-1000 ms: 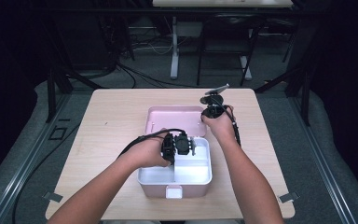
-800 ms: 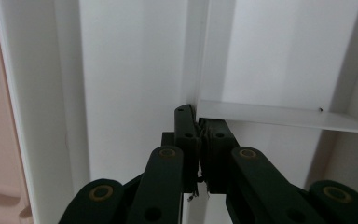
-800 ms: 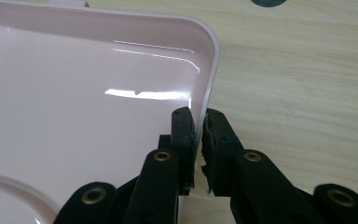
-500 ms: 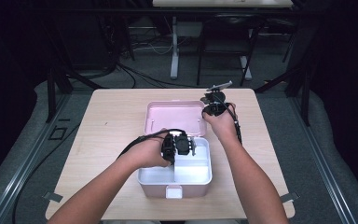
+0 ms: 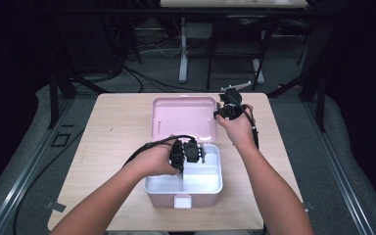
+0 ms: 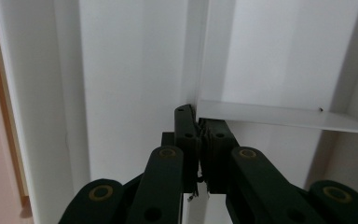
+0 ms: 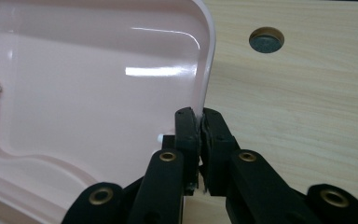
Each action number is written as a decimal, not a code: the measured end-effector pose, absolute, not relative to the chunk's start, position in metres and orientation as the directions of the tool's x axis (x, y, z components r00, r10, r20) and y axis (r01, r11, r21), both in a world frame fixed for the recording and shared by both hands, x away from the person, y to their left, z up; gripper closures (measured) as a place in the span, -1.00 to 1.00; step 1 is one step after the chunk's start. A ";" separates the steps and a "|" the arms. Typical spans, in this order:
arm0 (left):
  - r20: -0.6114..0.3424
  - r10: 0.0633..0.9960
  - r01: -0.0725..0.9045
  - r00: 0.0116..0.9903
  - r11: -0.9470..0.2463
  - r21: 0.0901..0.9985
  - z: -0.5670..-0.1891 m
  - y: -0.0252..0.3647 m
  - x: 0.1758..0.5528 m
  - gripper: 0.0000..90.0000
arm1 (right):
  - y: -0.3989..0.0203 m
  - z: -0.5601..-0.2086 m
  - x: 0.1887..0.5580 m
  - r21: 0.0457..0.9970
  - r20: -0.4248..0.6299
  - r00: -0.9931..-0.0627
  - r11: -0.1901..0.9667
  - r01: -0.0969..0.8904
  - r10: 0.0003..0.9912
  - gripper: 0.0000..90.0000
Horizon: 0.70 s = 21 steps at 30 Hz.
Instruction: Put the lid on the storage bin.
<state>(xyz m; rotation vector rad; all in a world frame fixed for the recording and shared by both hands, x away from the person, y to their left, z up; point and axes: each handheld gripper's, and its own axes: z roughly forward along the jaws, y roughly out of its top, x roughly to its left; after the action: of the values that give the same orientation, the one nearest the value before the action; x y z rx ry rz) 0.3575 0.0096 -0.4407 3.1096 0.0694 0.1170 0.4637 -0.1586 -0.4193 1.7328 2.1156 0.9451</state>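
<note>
A pink box (image 5: 162, 198) stands at the table's near middle with a white divided tray (image 5: 217, 166) in it. Its pink lid (image 5: 181, 117) is swung back and tilted up behind it. My left gripper (image 5: 201, 152) reaches into the tray's rear part. Along its own jaws, the left gripper (image 6: 198, 122) is shut on the end of a thin white divider wall (image 6: 279, 116). My right gripper (image 5: 219, 113) is at the lid's right edge. In its own view the right gripper (image 7: 199, 122) is shut on the lid's (image 7: 98, 84) curved rim.
The light wooden table (image 5: 117, 127) lies bare to the left and right of the box. A round cable hole (image 7: 266, 39) sits in the tabletop beyond the lid. Dark floor, cables and stand legs surround the table.
My right gripper has risen a little with the lid's rim in it, and the lid stands more tilted up. The left hand has stayed in the tray.
</note>
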 end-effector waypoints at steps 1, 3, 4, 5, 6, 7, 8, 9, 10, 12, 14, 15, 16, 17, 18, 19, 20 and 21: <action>0.075 0.045 0.043 0.996 -0.999 0.030 -0.441 0.010 0.358 0.92 | -0.159 -0.417 0.462 0.623 0.209 -0.268 0.084 0.778 0.941 0.92; 0.076 0.043 0.041 0.996 -0.999 0.029 -0.440 0.010 0.358 0.92 | -0.160 -0.414 0.458 0.643 0.205 -0.279 0.086 0.761 0.938 0.93; 0.074 0.046 0.044 0.996 -0.999 0.030 -0.441 0.010 0.357 0.92 | -0.160 -0.413 0.455 0.648 0.203 -0.288 0.092 0.756 0.936 0.93; 0.074 0.046 0.044 0.996 -0.999 0.031 -0.441 0.010 0.357 0.92 | -0.160 -0.411 0.453 0.652 0.191 -0.289 0.099 0.752 0.938 0.93; 0.074 0.046 0.044 0.996 -0.999 0.031 -0.441 0.010 0.357 0.92 | -0.161 -0.410 0.451 0.655 0.189 -0.295 0.103 0.748 0.937 0.93; 0.075 0.043 0.041 0.996 -0.999 0.030 -0.440 0.010 0.358 0.92 | -0.161 -0.410 0.449 0.670 0.193 -0.296 0.095 0.736 0.936 0.93; 0.073 0.044 0.042 0.996 -0.999 0.029 -0.440 0.010 0.358 0.92 | -0.162 -0.408 0.447 0.668 0.196 -0.302 0.098 0.738 0.933 0.93; 0.074 0.045 0.043 0.996 -0.999 0.030 -0.441 0.010 0.358 0.92 | -0.164 -0.406 0.445 0.658 0.197 -0.308 0.107 0.746 0.931 0.94; 0.074 0.045 0.042 0.996 -0.999 0.030 -0.441 0.010 0.358 0.92 | -0.164 -0.405 0.443 0.672 0.208 -0.312 0.096 0.734 0.927 0.94; 0.074 0.045 0.042 0.996 -0.999 0.031 -0.441 0.010 0.358 0.92 | -0.166 -0.404 0.438 0.700 0.212 -0.325 0.089 0.709 0.922 0.94; 0.074 0.045 0.042 0.996 -0.999 0.031 -0.440 0.010 0.358 0.92 | -0.166 -0.402 0.433 0.709 0.213 -0.333 0.089 0.700 0.919 0.94; 0.075 0.043 0.041 0.996 -0.999 0.031 -0.440 0.010 0.358 0.92 | -0.168 -0.400 0.430 0.704 0.219 -0.353 0.103 0.702 0.910 0.95; 0.074 0.043 0.041 0.996 -0.999 0.029 -0.440 0.010 0.358 0.92 | -0.167 -0.400 0.427 0.717 0.196 -0.344 0.105 0.689 0.918 0.94; 0.073 0.045 0.043 0.996 -0.999 0.030 -0.440 0.010 0.358 0.92 | -0.169 -0.398 0.425 0.715 0.214 -0.375 0.117 0.689 0.902 0.95; 0.074 0.044 0.042 0.996 -0.999 0.032 -0.441 0.010 0.358 0.92 | -0.168 -0.398 0.422 0.727 0.189 -0.357 0.114 0.677 0.915 0.95; 0.073 0.045 0.042 0.996 -0.999 0.031 -0.440 0.010 0.358 0.92 | -0.169 -0.397 0.419 0.734 0.188 -0.366 0.118 0.669 0.911 0.95; 0.072 0.045 0.043 0.996 -0.999 0.028 -0.440 0.010 0.358 0.92 | -0.169 -0.397 0.417 0.747 0.186 -0.373 0.116 0.655 0.909 0.95; 0.074 0.046 0.044 0.996 -0.999 0.028 -0.440 0.010 0.358 0.92 | -0.169 -0.395 0.414 0.747 0.167 -0.365 0.124 0.653 0.916 0.95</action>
<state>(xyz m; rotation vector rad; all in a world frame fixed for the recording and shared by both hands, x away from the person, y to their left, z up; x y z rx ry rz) 0.3576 0.0100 -0.4403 3.1121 0.0699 0.1161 0.4139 -0.1688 -0.3949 1.5268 2.0745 1.0973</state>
